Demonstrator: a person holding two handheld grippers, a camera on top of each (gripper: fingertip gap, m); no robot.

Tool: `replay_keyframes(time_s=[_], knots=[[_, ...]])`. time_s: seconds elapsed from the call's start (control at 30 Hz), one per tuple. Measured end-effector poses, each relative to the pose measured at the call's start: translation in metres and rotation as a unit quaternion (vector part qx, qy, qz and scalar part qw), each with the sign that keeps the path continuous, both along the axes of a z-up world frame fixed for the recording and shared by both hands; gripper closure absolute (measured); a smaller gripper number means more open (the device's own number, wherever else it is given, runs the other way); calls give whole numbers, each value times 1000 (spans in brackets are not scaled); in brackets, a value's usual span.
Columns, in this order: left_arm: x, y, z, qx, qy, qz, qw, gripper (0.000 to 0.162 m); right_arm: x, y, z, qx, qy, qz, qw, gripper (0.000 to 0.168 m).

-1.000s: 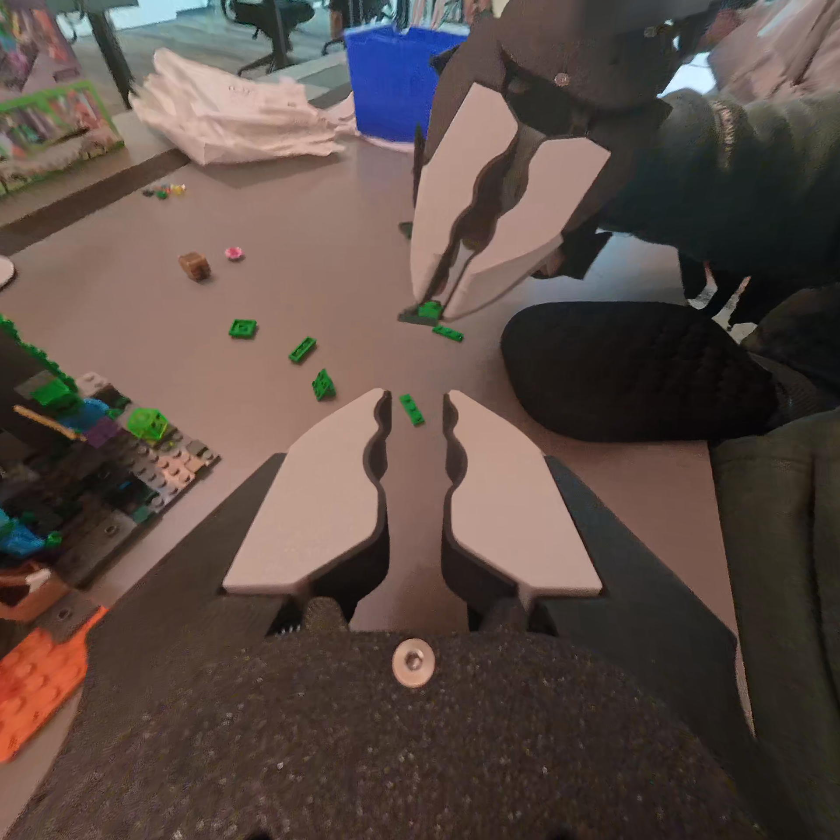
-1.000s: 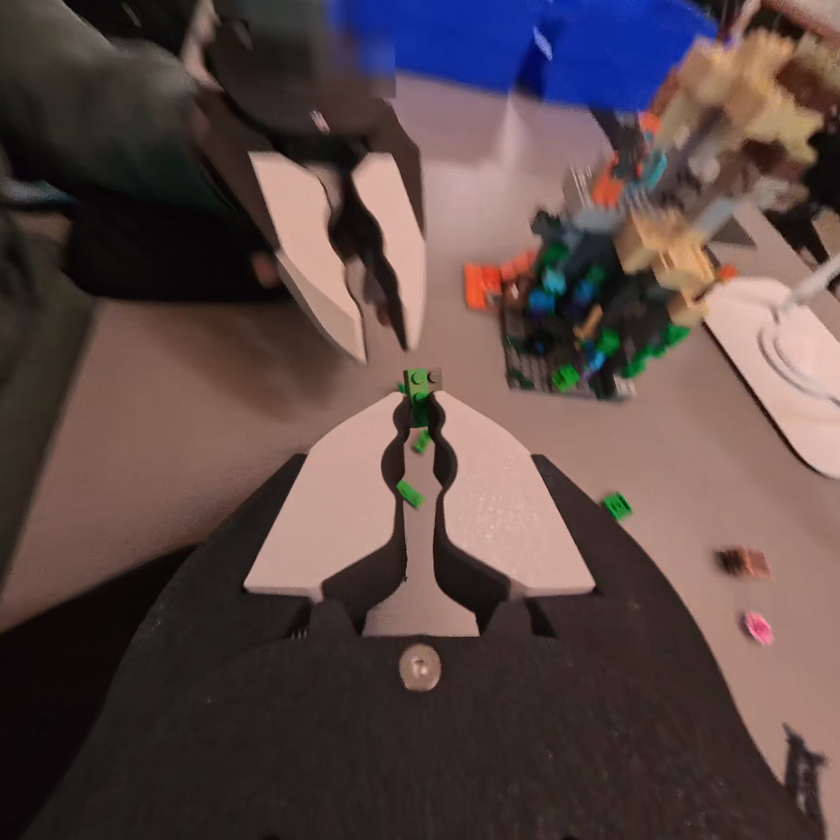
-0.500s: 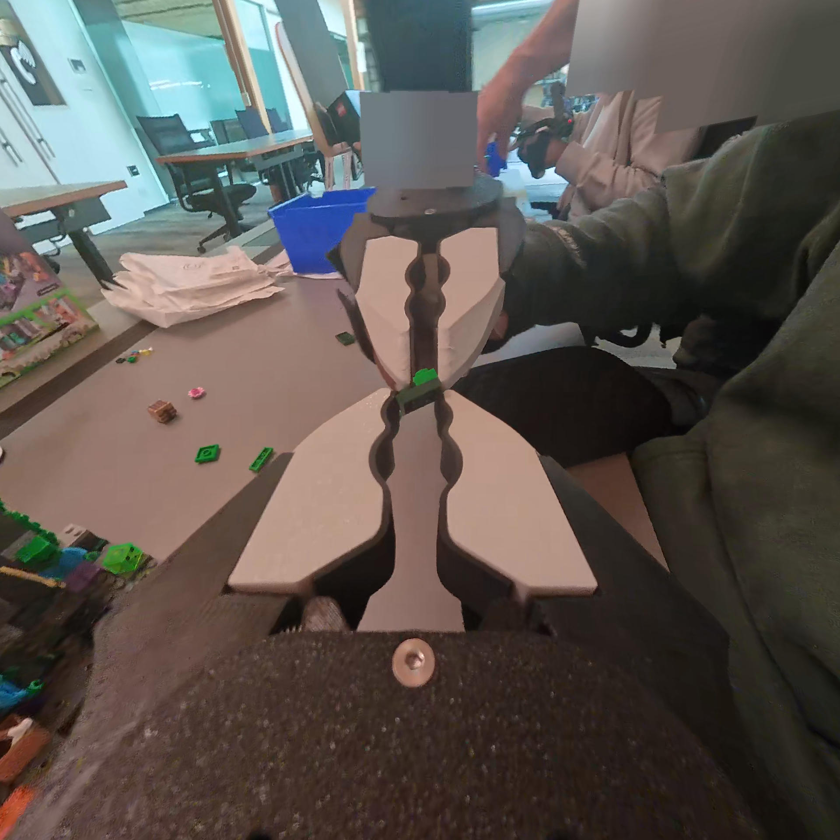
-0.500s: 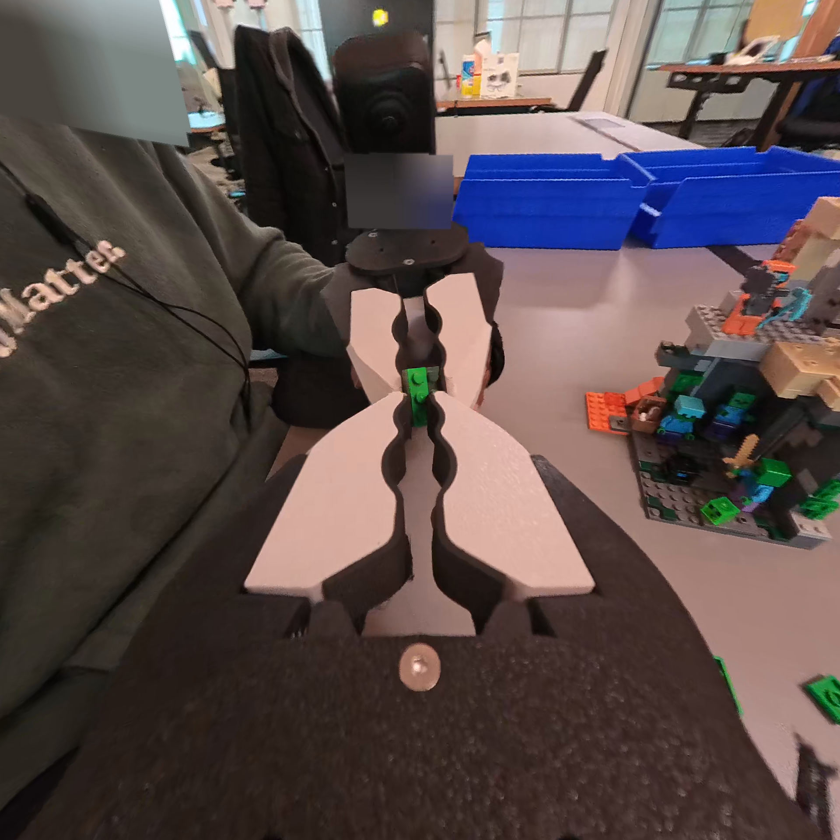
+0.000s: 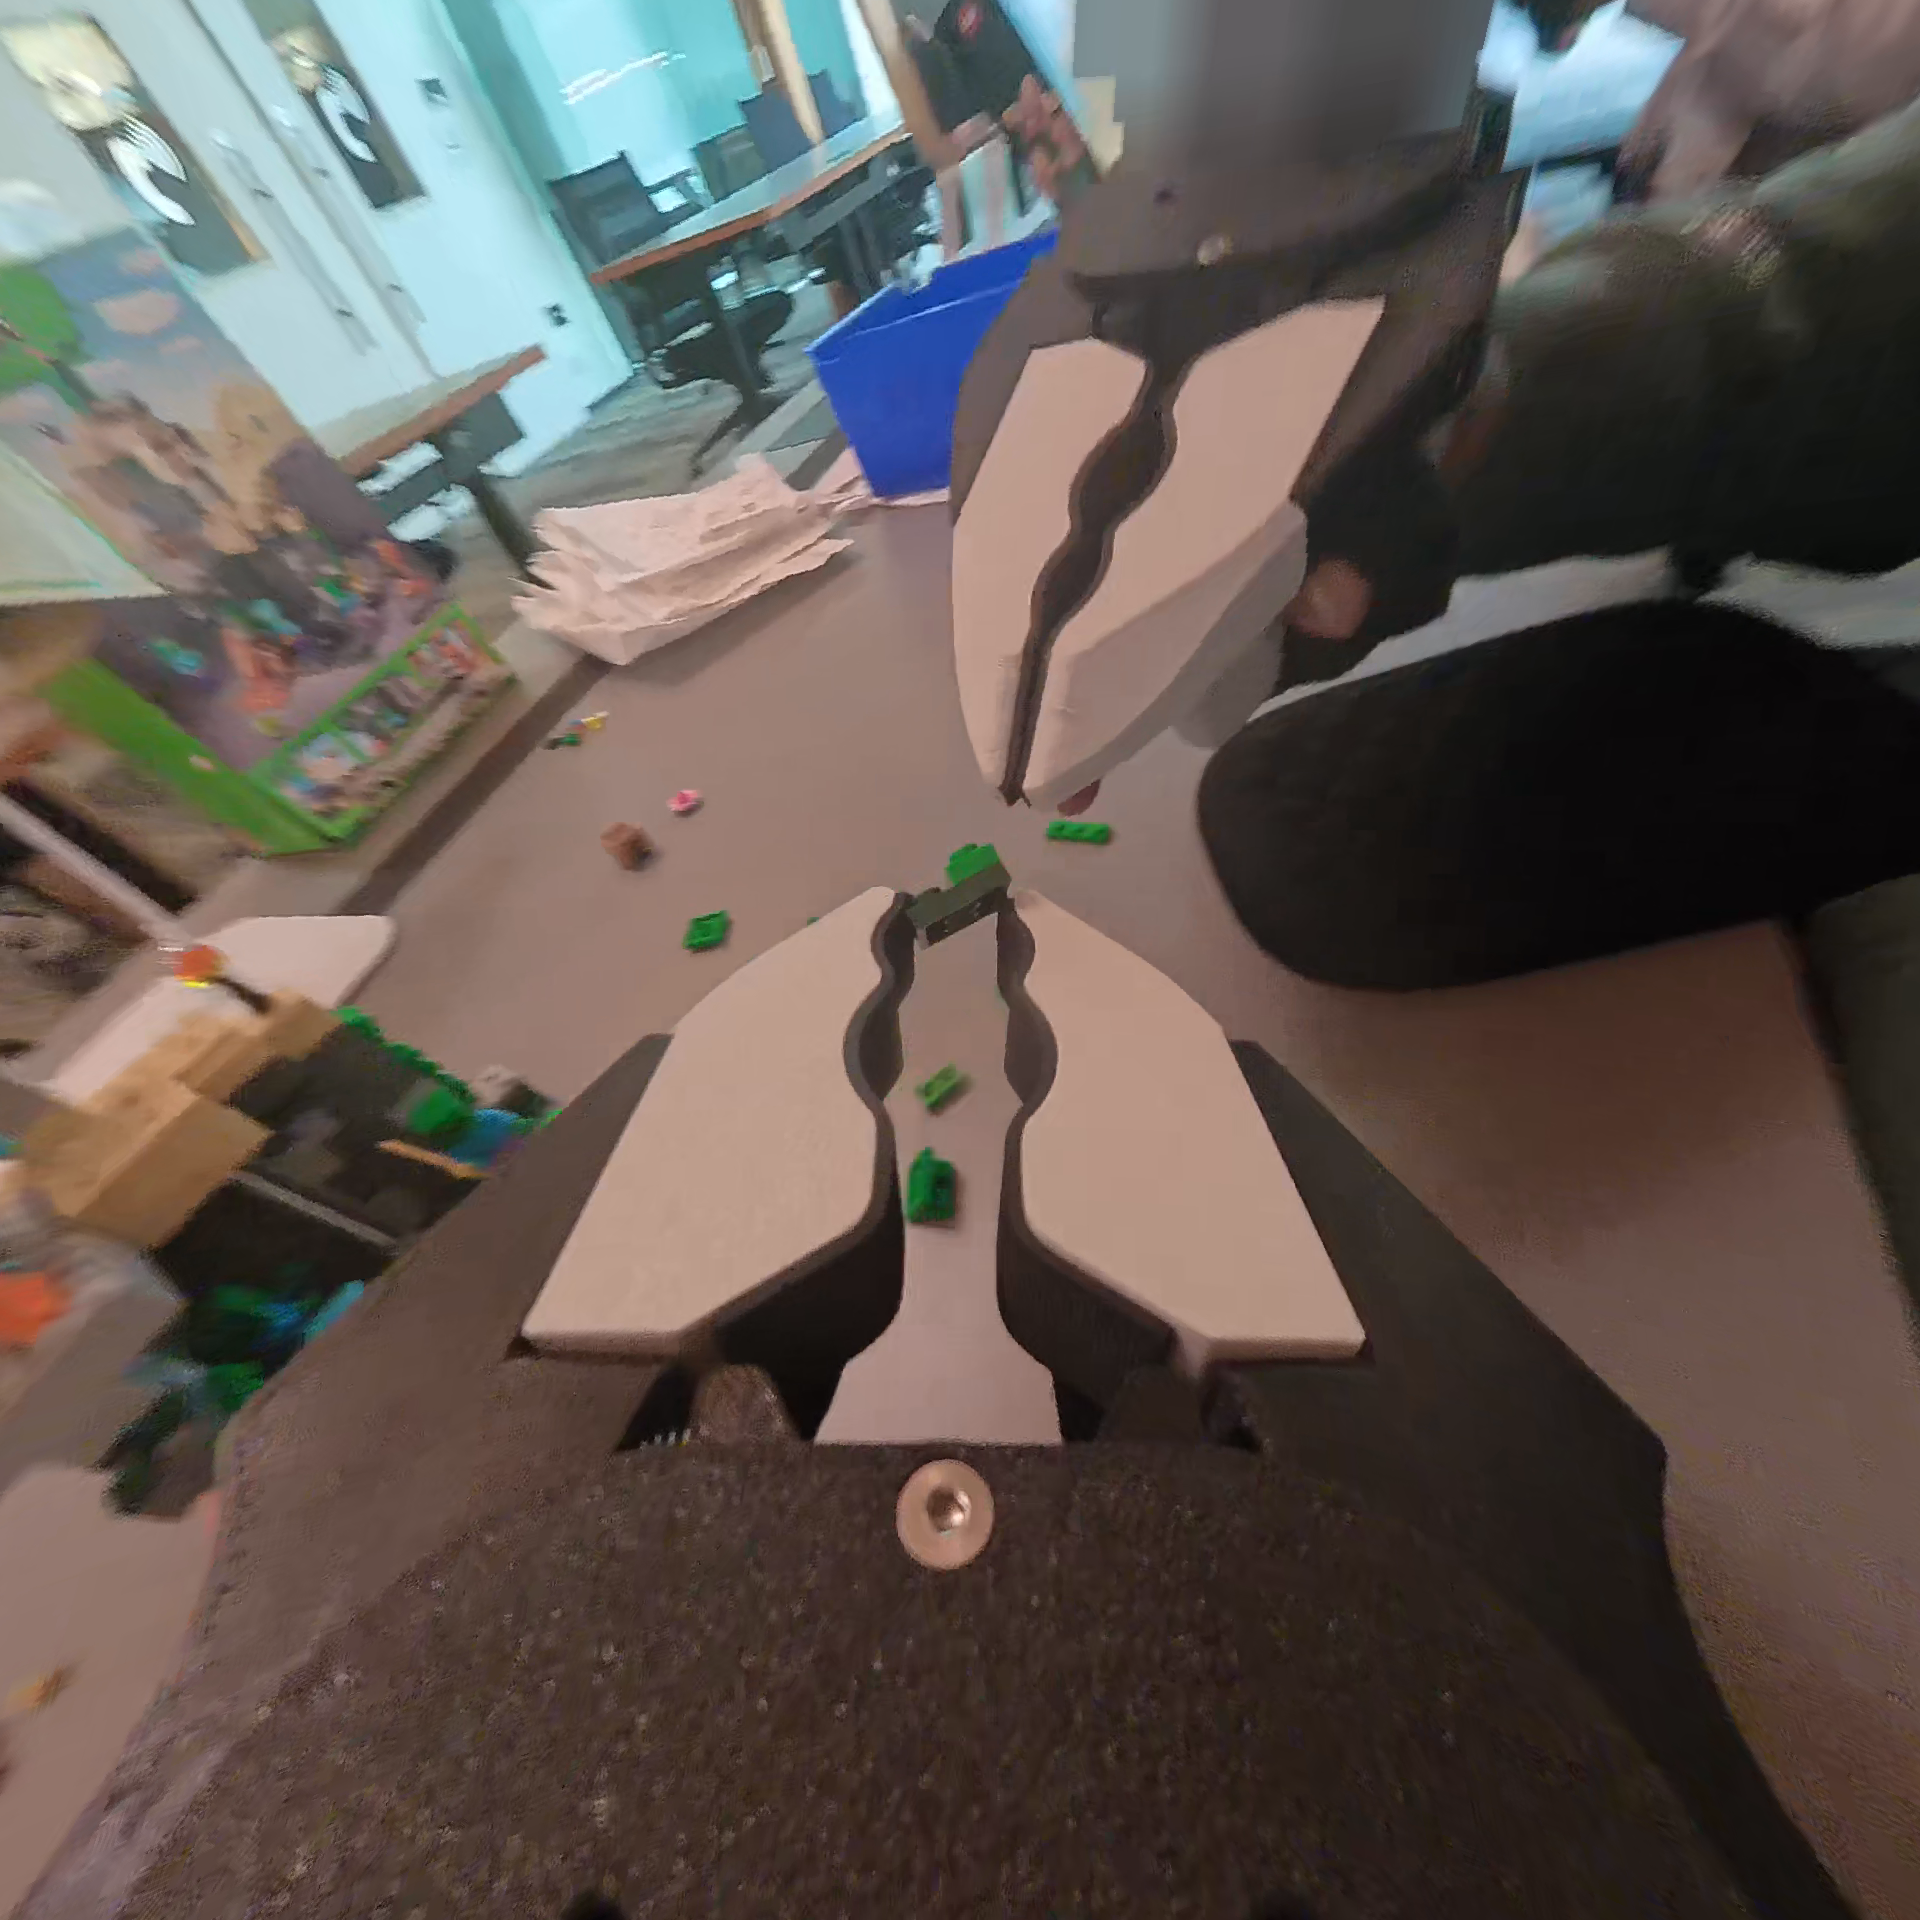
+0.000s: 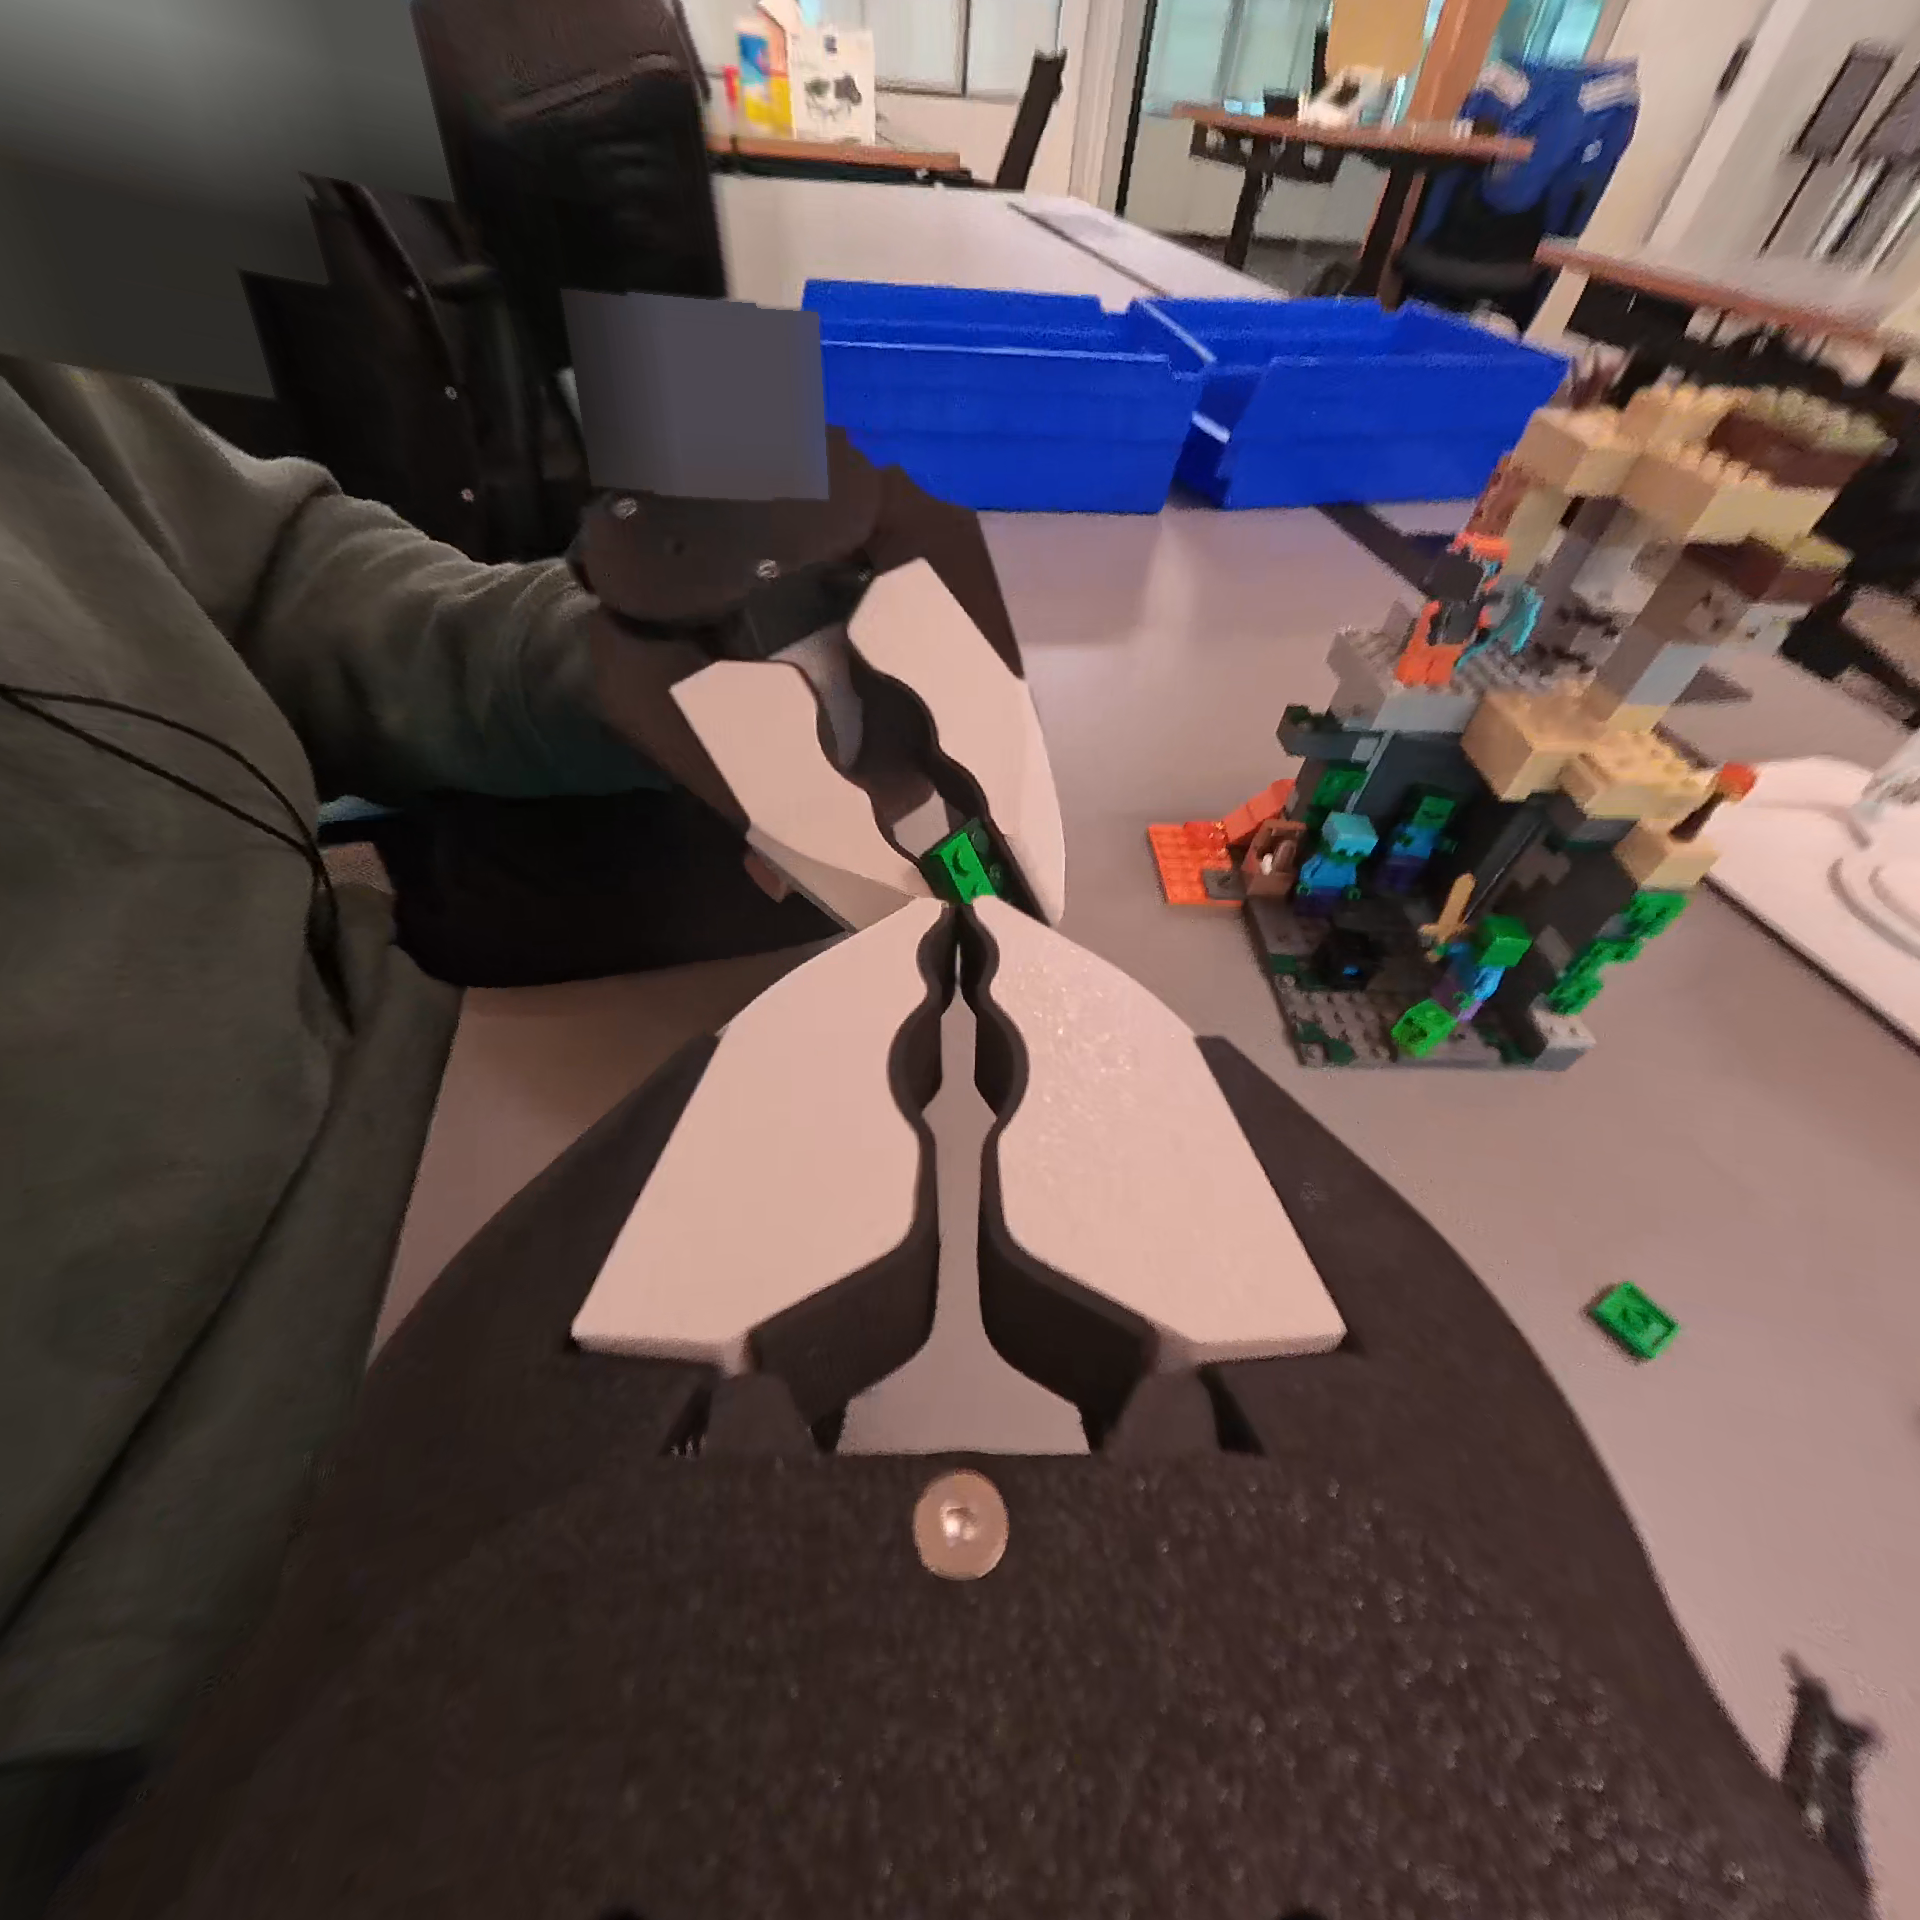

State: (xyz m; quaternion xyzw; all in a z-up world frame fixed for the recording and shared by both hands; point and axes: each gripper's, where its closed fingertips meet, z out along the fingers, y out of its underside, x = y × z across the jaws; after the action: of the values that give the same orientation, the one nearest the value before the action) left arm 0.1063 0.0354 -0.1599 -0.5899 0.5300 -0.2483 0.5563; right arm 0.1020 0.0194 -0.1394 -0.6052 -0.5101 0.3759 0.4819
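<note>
Our left tool (image 5: pixel 954 904) grasps a small green and dark brick piece (image 5: pixel 961 902) at its tips, held above the grey worktop (image 5: pixel 1455 1143). Our right tool (image 6: pixel 951 914) is clenched with nothing between its tips, which sit just beside the brick piece. Loose green bricks (image 5: pixel 930 1184) lie on the worktop below. A brick model (image 6: pixel 1475 831) stands near blue bins (image 6: pixel 1039 405) along the far edge.
</note>
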Motion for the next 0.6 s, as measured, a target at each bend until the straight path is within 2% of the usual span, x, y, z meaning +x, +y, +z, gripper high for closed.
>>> replay_keyframes(time_s=[0.03, 0.07, 0.17, 0.23, 0.37, 0.47, 0.6], knots=[[-1, 3, -1, 27, 15, 17, 999, 147, -1, 0, -1, -22, 1, -6, 1000, 167], [-2, 6, -1, 52, 29, 32, 998, 147, -2, 1, -3, -51, -2, -12, 999, 155], [-5, 11, 0, 125, 59, 65, 988, 147, -5, 3, -12, -135, 3, -36, 990, 137], [-6, 12, 1, 164, 78, 76, 980, 147, -8, 5, -12, -179, 27, -47, 982, 132], [-5, 10, 0, 210, 98, 83, 969, 147, -15, 6, -14, -232, 37, -53, 971, 131], [-5, 9, 2, 238, 106, 90, 961, 147, -17, 7, -15, -217, 30, -53, 974, 143], [-4, 8, -3, 200, 94, 77, 972, 146, -15, 8, -18, -184, 8, -49, 982, 144]])
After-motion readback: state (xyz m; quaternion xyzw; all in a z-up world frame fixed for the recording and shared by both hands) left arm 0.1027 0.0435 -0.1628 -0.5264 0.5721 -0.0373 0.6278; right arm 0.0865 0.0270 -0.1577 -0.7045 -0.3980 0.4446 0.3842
